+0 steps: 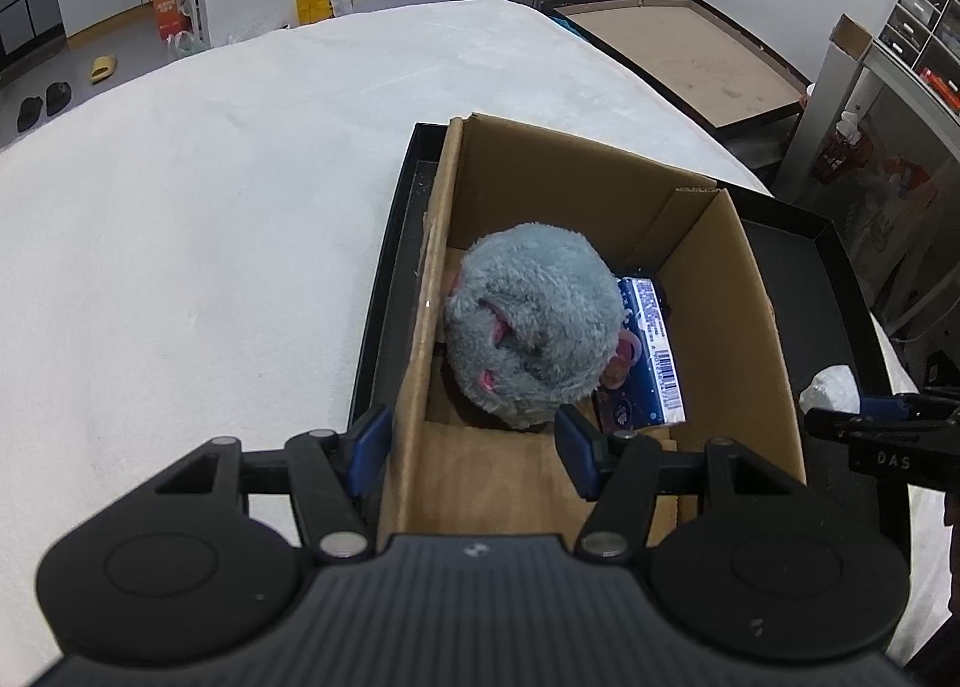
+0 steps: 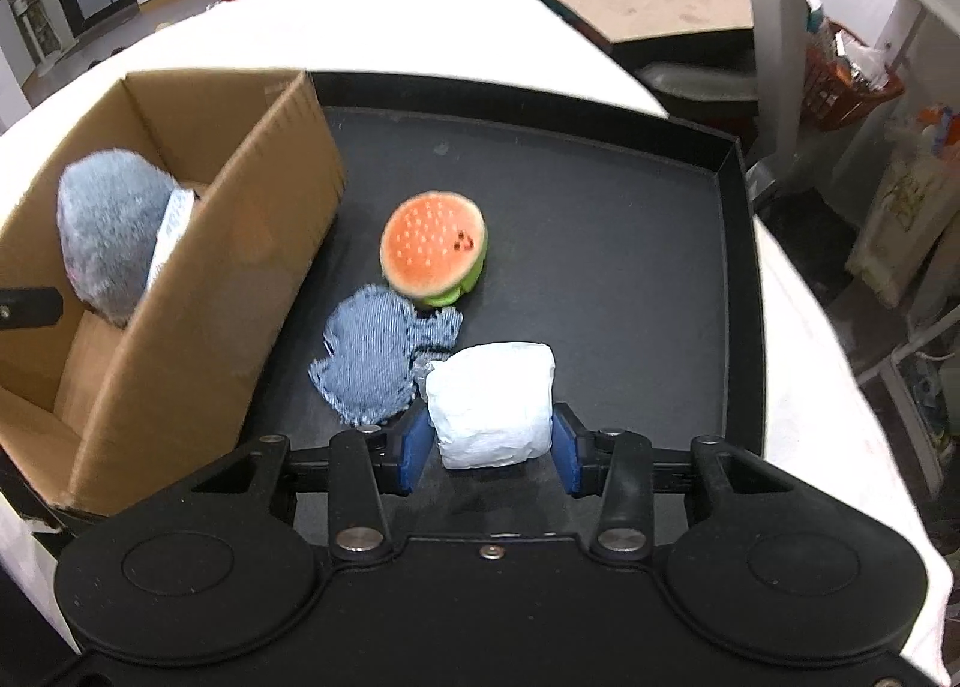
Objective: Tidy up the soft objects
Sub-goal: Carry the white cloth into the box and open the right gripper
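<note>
The right gripper (image 2: 491, 450) fills the near edge of its own view, and its jaws stand partly closed with a white soft packet (image 2: 489, 405) squarely between the blue pads; the pads (image 2: 417, 447) sit against the packet's two sides, so I judge it gripped. The packet lies straight ahead of the jaws, its longer side running away from the camera, on the black tray (image 2: 600, 243). Touching its left corner is a denim patch (image 2: 375, 366), and just beyond that a plush burger (image 2: 433, 250).

The relation that matters is to the left: the cardboard box (image 2: 228, 267) stands on the tray's left part, its open top facing up, well to the left of the packet. A carry would have to lift over the box's near wall.

The left gripper (image 1: 474, 450) hovers over that box (image 1: 732, 291) with its jaws about half open and nothing between them, straddling the box's left wall. Inside lie a grey plush mouse (image 1: 534, 327) and a blue tissue pack (image 1: 654, 351), leaving room on the right side.
</note>
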Demonstrator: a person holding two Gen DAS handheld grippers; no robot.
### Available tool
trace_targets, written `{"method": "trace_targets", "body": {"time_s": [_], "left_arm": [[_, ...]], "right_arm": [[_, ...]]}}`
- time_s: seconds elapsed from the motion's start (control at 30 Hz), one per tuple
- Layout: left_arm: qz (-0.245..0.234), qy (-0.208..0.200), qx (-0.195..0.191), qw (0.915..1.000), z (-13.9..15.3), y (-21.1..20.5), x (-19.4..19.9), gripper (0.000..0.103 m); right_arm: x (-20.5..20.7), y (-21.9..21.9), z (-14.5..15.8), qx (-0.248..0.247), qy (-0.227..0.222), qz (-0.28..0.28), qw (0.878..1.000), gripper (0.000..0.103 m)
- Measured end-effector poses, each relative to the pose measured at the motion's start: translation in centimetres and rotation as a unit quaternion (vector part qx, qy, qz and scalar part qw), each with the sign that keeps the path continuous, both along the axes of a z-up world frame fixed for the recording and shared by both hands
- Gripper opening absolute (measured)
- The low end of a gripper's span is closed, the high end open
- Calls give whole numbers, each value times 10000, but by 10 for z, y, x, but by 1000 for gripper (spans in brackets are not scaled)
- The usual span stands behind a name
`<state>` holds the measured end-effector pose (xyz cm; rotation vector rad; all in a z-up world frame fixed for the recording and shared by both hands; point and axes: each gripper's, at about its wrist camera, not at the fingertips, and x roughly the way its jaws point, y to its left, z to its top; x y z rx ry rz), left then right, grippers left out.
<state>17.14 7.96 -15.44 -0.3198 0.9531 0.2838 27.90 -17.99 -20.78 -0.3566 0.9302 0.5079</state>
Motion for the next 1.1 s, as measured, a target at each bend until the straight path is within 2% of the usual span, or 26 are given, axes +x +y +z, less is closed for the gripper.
{"method": "trace_targets", "body": {"time_s": [0.43,0.7,0.93,1.1], "left_arm": [[-37,-171,-287,9994,7,11,-11,58],[-69,-167,-329,9993,6,15,-14,58],[84,-94,-419,9990,-3,25,-15,58],[92,-147,-478,9987,-3,27,-18,53]], "right_arm": [[-20,24,50,44,-438,198,9988,41],[-33,42,69,78,-603,354,9975,41],[-44,62,80,111,-697,475,9964,41],[-54,77,89,186,-750,595,9952,41]]}}
